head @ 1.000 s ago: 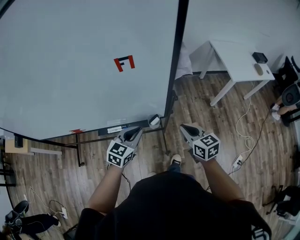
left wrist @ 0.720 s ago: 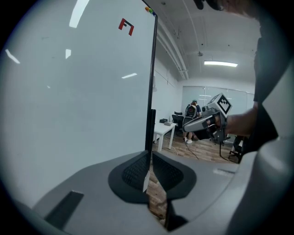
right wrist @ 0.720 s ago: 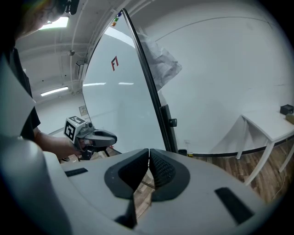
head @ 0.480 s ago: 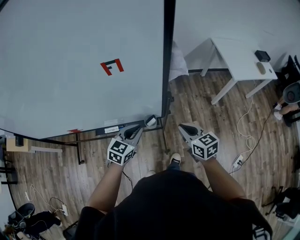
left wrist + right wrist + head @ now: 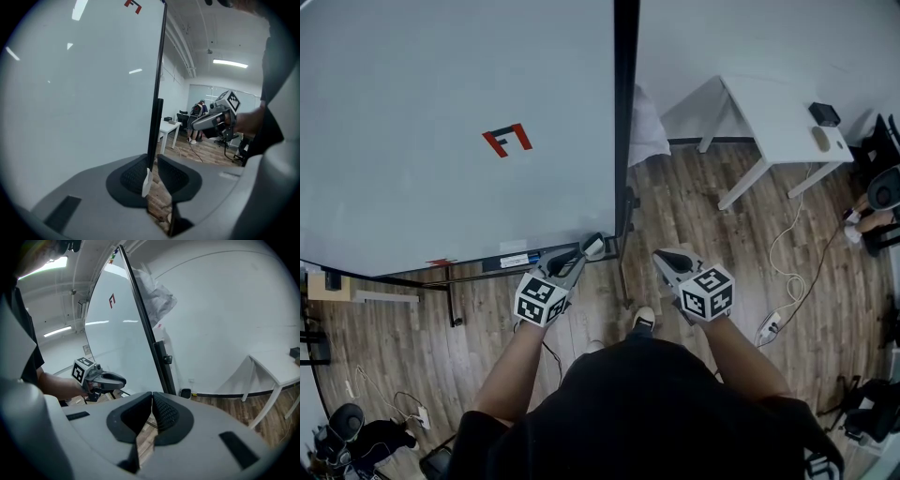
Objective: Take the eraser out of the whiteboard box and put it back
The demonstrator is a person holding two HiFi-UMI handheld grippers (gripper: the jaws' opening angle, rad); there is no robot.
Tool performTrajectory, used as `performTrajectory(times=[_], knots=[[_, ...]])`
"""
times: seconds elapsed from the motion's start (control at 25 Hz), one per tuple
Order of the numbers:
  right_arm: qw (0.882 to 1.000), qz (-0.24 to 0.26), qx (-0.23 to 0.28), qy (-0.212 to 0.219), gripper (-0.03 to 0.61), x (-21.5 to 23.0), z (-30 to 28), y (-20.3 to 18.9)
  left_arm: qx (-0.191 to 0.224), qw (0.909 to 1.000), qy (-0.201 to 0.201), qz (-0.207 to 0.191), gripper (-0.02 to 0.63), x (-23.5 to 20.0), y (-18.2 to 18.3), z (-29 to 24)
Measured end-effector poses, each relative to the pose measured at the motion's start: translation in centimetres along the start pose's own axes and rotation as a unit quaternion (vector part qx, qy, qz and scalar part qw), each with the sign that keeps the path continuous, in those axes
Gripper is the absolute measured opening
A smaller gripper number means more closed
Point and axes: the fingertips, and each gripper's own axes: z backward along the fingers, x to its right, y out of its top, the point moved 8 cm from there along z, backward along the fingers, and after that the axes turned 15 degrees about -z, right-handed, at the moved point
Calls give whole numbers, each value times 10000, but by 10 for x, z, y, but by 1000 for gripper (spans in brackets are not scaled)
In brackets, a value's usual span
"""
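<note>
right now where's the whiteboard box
In the head view, near the middle, the whiteboard box sits at the right end of the bottom rail of the whiteboard, beside the black frame post.

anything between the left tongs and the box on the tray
Nothing visible: the left tongs point at the box just ahead. Their jaws have just been opening, with a white sliver, perhaps the box, between them.
</note>
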Motion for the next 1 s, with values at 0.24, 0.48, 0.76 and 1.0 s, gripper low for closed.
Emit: performTrajectory(times=[0.24,0.48,0.76,1.0], knots=[[10000,-28,-57,-7,0,12,-1,3,-130,9999,2,74,86,-1,-6,-15],[9998,-67,-177,13,2,22,-6,-2,-233,9996,-2,127,120,-1,-14,-31],[9995,-125,-281,17,0,33,-10,-6,-412,9991,100,92,166,-3,-23,-46],[9993,-141,-339,16,0,39,-15,-6,-531,9984,87,142,173,-5,-31,-59]])
